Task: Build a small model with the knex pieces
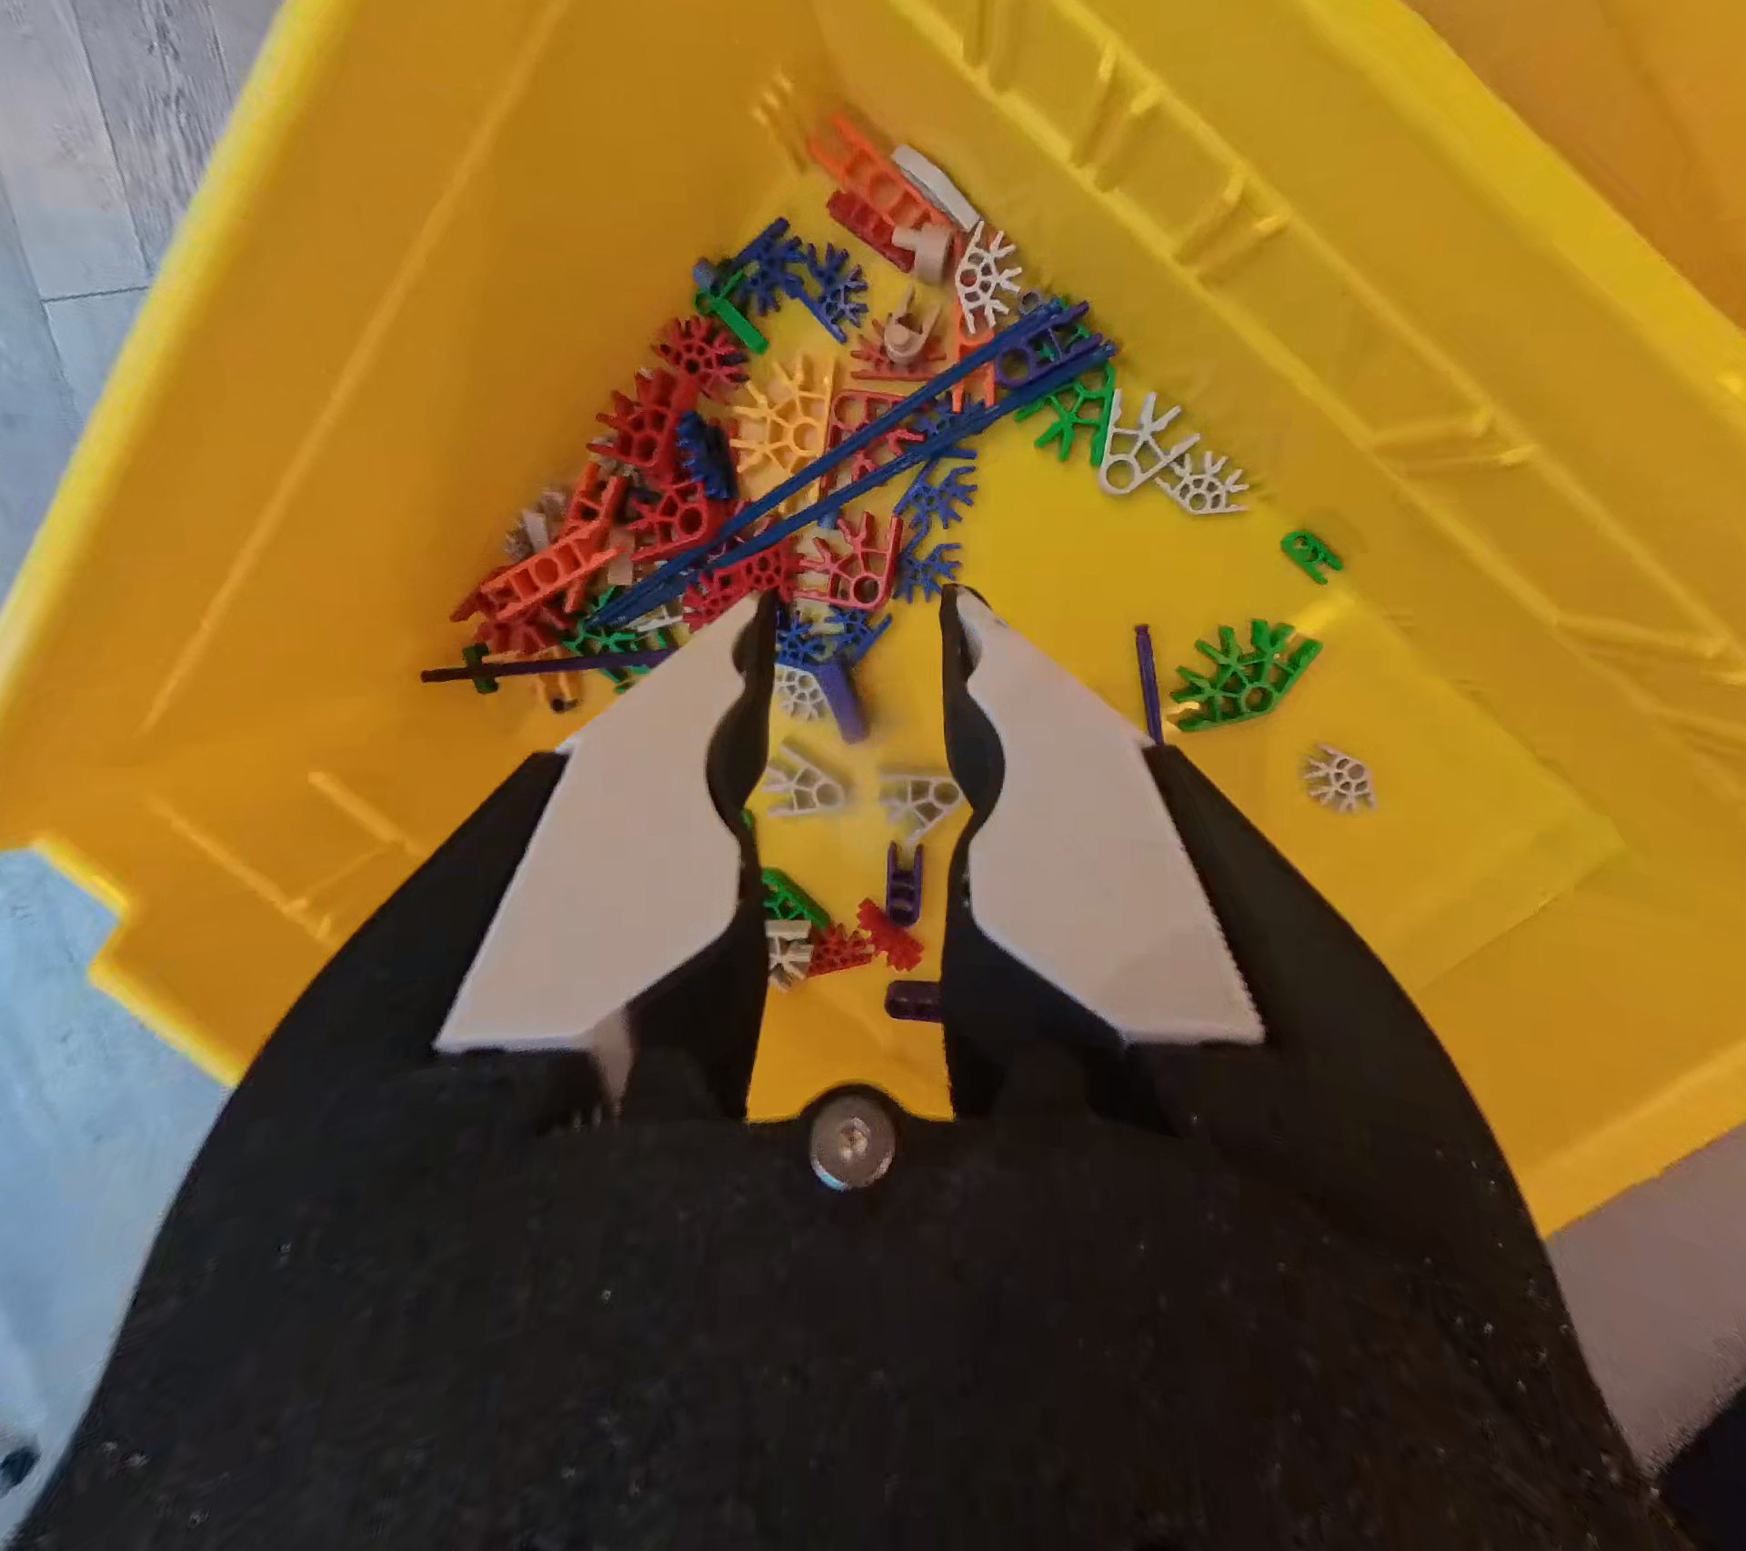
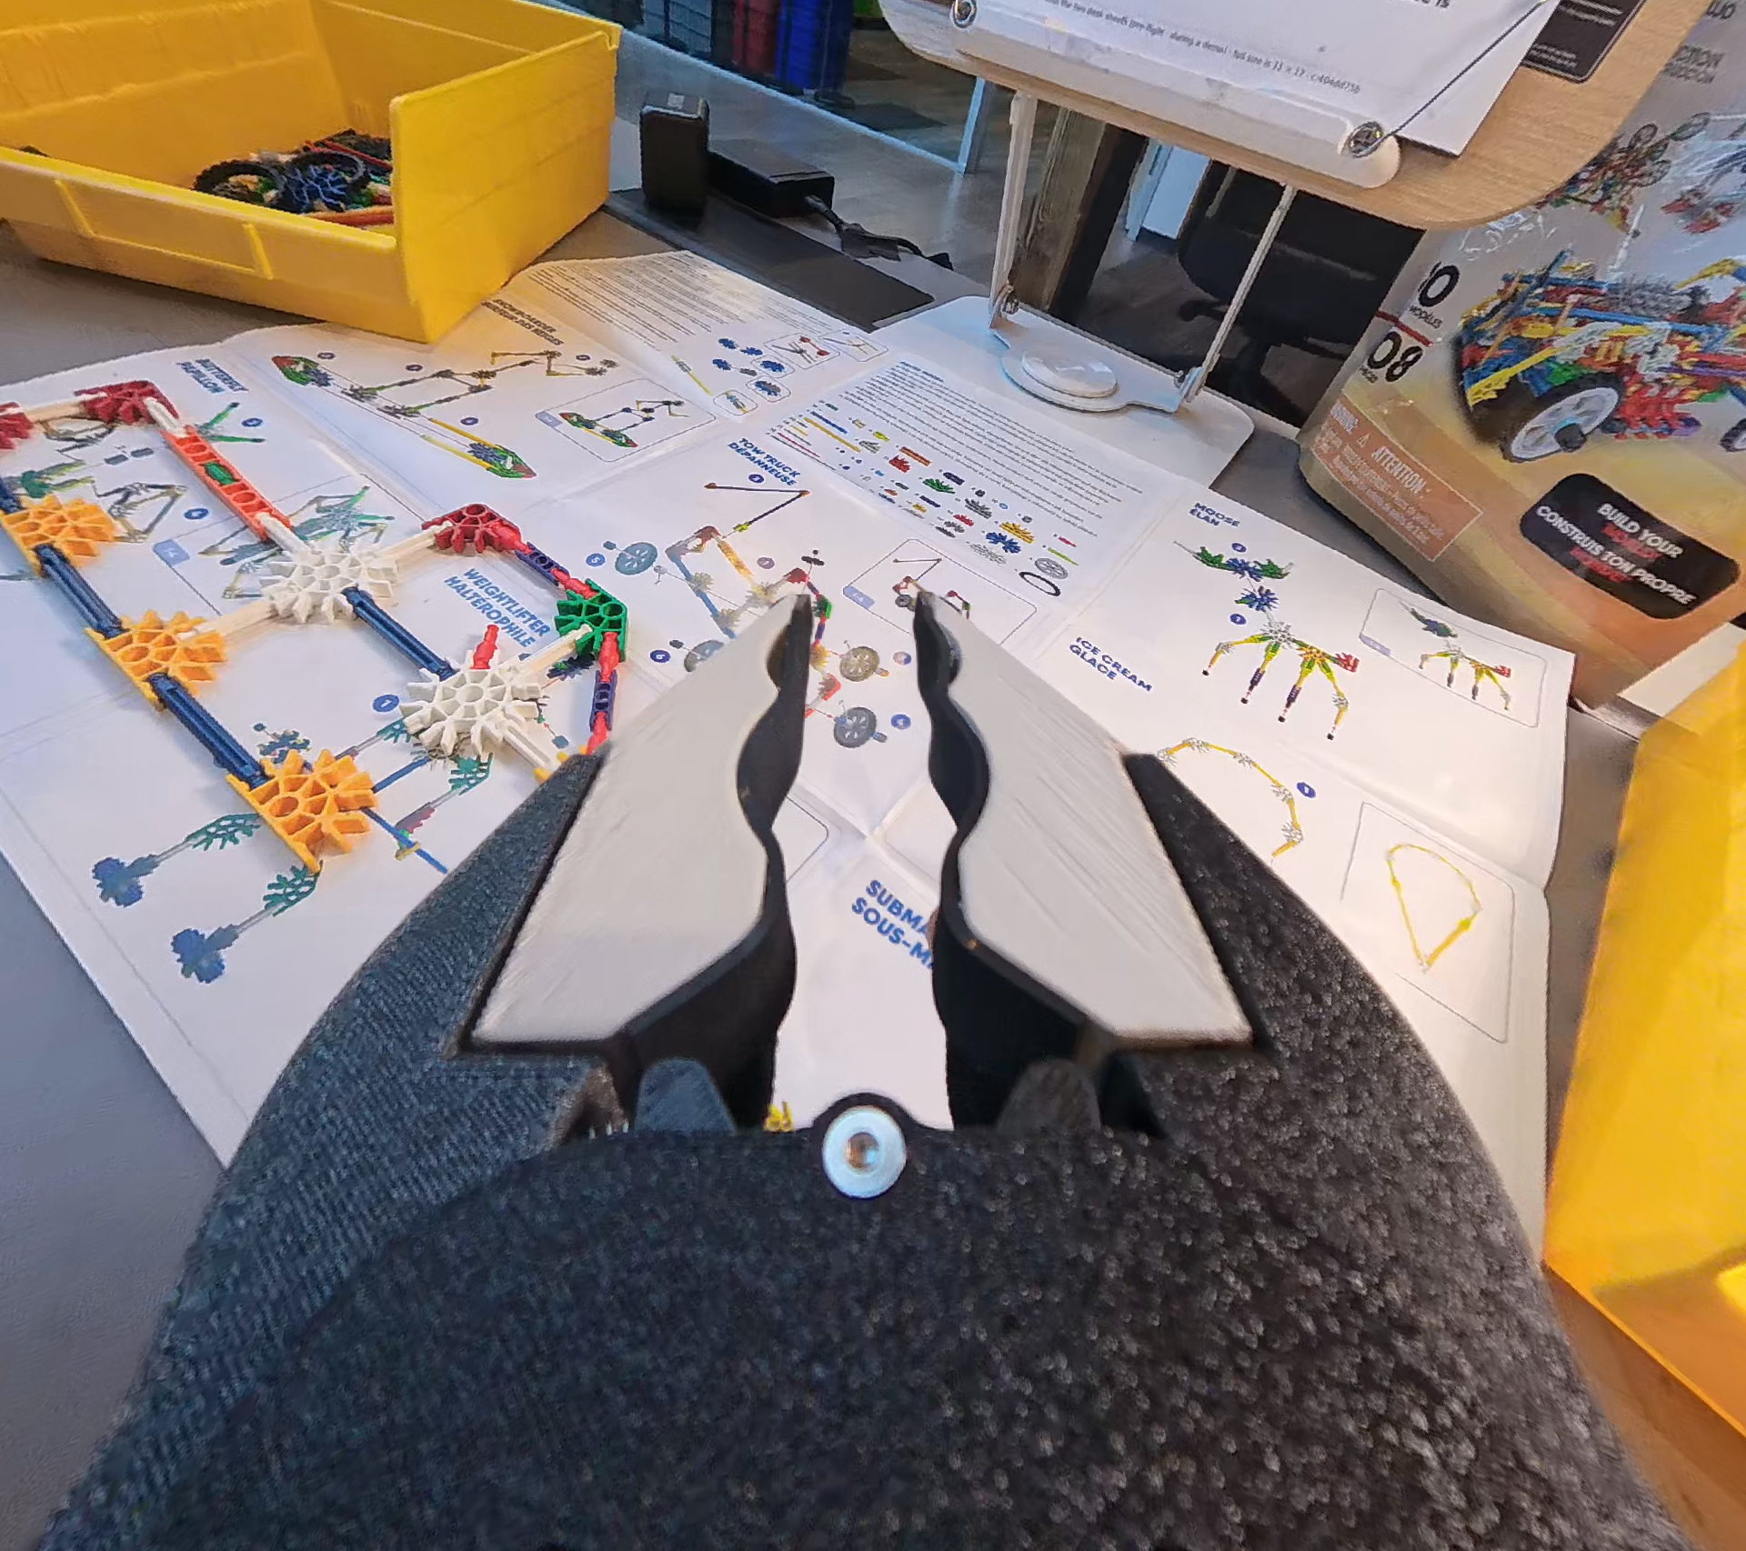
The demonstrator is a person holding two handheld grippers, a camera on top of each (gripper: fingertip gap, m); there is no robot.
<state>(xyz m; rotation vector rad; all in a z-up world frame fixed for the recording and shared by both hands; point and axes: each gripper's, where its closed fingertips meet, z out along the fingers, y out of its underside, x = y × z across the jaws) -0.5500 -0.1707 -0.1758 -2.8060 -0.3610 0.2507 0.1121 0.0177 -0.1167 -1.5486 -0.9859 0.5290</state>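
Left gripper (image 1: 858, 608) hangs inside a yellow bin (image 1: 397, 391), jaws apart w/ nothing between them, tips just over the near edge of a heap of small plastic building pieces (image 1: 756, 457) in red, blue, green, white and orange. Two long blue rods (image 1: 850, 467) lie across the heap ahead of the tips; a few white connectors (image 1: 813, 788) sit on the bin floor between and under the fingers, a green connector (image 1: 1238, 674) off to the right. Right gripper (image 2: 860, 604) also apart and empty, hovering above a folded-out instruction sheet (image 2: 1181, 656) on the desk (image 2: 85, 1062). To its left lies a half-built frame (image 2: 312, 589) of rods and connectors; further left and ahead a 2nd yellow bin (image 2: 472, 183) w/ dark pieces; ahead-right a clipboard stand (image 2: 1086, 363) and a toy box (image 2: 1559, 410). Risks, as I judge: pieces in the heap are tangled, so closing there could snag several at once or drag the rods; flat connectors may slip from the pads. Right gripper sits near the frame, a sideways bump could shift it. Only the left view shows the bin's contents; only the right view shows sheet, frame, stand, box.
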